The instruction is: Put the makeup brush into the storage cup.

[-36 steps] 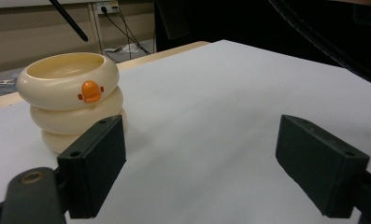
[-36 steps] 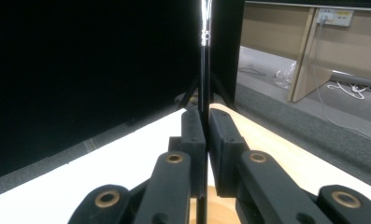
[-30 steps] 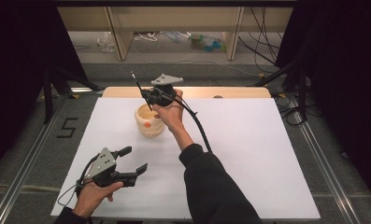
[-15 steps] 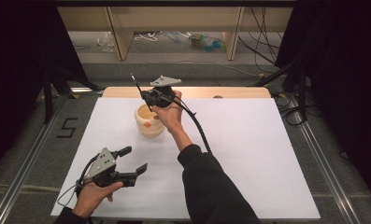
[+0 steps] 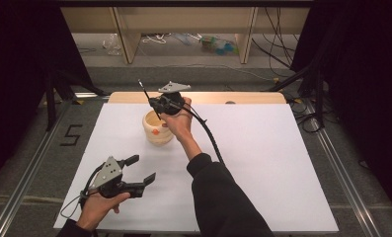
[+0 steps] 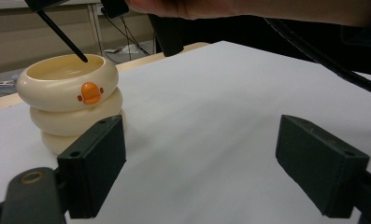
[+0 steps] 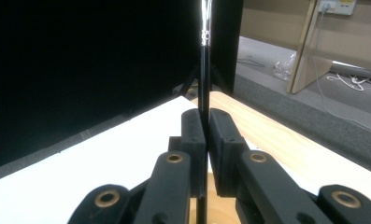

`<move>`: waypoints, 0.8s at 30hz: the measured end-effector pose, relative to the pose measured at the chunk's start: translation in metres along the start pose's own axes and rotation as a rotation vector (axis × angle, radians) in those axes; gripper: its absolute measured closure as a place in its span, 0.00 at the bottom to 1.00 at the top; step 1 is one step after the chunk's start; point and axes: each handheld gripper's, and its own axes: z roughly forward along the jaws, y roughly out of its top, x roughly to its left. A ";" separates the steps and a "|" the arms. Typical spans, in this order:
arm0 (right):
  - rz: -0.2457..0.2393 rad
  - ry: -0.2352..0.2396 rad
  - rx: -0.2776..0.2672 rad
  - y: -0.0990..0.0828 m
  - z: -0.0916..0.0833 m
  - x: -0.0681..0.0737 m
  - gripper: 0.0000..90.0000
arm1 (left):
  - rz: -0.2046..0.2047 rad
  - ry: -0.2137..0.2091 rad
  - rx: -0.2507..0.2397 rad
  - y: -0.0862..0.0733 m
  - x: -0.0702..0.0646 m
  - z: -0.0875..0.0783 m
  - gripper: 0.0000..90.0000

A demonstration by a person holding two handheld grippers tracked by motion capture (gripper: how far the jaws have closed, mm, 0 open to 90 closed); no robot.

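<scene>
A cream ringed cup (image 5: 157,129) with an orange duck bill stands on the white table at the far left of centre. Just above its far rim, my right gripper (image 5: 159,106) is shut on a thin black rod (image 5: 146,96). In the right gripper view the jaws (image 7: 205,116) pinch the rod (image 7: 204,70), whose silver upper end rises out of the top. From the left gripper view, the rod's lower tip (image 6: 61,33) hangs just over the cup's (image 6: 68,93) mouth. My left gripper (image 5: 143,168) rests open near the front left; its jaws (image 6: 199,123) hold nothing.
The white sheet (image 5: 262,163) covers the table; a wooden edge (image 5: 243,97) shows at the far side. The right gripper's cable (image 5: 211,136) trails back along the forearm. Black curtains flank both sides. A "5" (image 5: 71,134) marks the floor at left.
</scene>
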 end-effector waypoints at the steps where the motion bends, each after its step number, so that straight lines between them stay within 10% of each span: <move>1: -0.013 -0.010 -0.012 0.000 0.001 -0.001 0.95 | -0.001 0.000 0.000 0.000 0.000 0.000 0.18; 24: 0.016 -0.012 0.018 -0.016 0.006 -0.005 0.95 | 0.000 -0.001 0.000 0.000 0.000 0.000 0.18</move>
